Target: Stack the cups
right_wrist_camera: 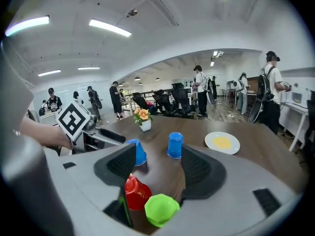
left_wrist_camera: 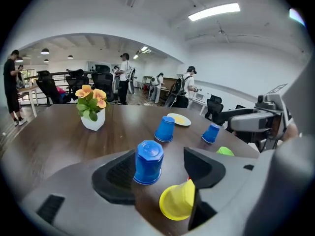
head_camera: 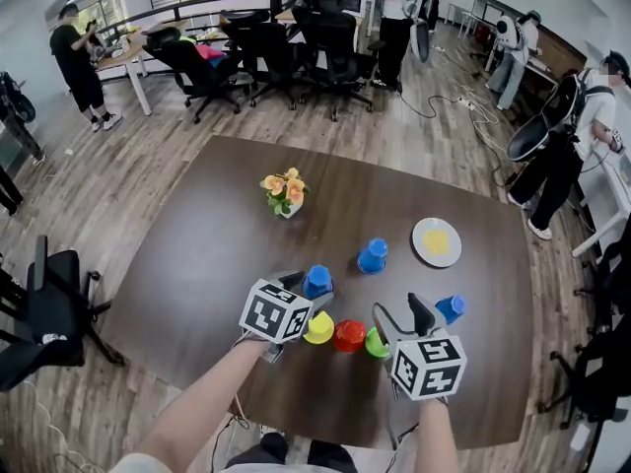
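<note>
**Two open grippers over upturned cups on a dark tabletop**

Fingers [left_wrist_camera: 117, 173] of the left gripper [left_wrist_camera: 160, 155] spread wide on either side of a blue cup [left_wrist_camera: 148, 162], upside down on the brown tabletop [head_camera: 197, 264]. Clear gap between cup and the finger at the view's right; on the other side, cup and pad too close together to tell contact. No squeeze on it. Just below the right-side finger, a yellow cup [left_wrist_camera: 178, 200], tipped over with its open mouth toward the camera.

Fingers [right_wrist_camera: 202, 170] of the right gripper [right_wrist_camera: 157, 156] also well apart, with nothing between the pads — only bare tabletop. Lower down, close to the finger at the view's left, a red cup [right_wrist_camera: 135, 191] and right beside it a green cup [right_wrist_camera: 160, 209], flat base turned toward the camera.

From the head view: yellow, red and green cups in a short row near the front edge, between the two grippers. A marker cube [head_camera: 275, 310] with black-and-white squares on each gripper, a bare forearm behind each.

Further out, a second blue cup [head_camera: 373, 255] upside down toward the middle of the tabletop, and a third blue cup [head_camera: 451, 308] just to the right of the right gripper. Beyond these, a white plate [head_camera: 437, 241] with a yellow centre, and a small white pot of orange flowers [head_camera: 285, 195] — each well apart from the cups.

Around the tabletop, wood-look floor, black office chairs [head_camera: 330, 42] and several standing people.
</note>
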`<state>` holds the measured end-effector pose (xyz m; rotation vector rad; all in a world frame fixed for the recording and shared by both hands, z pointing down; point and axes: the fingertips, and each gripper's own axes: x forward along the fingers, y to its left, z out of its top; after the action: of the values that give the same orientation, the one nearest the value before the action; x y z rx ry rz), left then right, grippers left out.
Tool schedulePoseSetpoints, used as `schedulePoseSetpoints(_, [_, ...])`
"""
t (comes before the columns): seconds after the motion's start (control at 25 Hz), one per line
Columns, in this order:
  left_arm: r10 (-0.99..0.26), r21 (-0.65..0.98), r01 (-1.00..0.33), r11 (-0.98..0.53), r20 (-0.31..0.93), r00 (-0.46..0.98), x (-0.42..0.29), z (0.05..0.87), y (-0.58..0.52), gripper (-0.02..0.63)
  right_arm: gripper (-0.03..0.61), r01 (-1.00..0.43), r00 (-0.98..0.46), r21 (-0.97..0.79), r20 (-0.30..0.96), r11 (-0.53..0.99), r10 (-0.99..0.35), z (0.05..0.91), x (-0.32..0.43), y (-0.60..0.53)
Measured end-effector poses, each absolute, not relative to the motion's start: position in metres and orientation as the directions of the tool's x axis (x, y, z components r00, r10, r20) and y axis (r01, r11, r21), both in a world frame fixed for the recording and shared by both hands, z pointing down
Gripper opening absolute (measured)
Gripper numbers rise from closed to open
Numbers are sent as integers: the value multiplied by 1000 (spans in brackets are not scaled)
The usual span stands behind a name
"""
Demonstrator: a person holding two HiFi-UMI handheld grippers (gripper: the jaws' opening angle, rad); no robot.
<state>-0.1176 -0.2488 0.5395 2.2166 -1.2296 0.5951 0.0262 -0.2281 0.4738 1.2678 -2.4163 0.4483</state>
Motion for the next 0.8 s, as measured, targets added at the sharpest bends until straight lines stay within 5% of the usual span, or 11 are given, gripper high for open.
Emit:
schedulePoseSetpoints(0.24, [-587,209,-869,-448,665,462,-120,561,-267,305,270,-806,-562,-114,455,580,-691,467,15,-232])
schedulePoseSetpoints(0.4, [-585,176,-871,-459,677,446,-121,565,-276,213,270,-805,-564,-118,456,581,-688,466,17,-237])
schedulePoseSetpoints(0.8, [-603,143,-835,-531,628,491,-112,514,-264,215,270,-854,-512,-184,466,487,-722,477,34,-234])
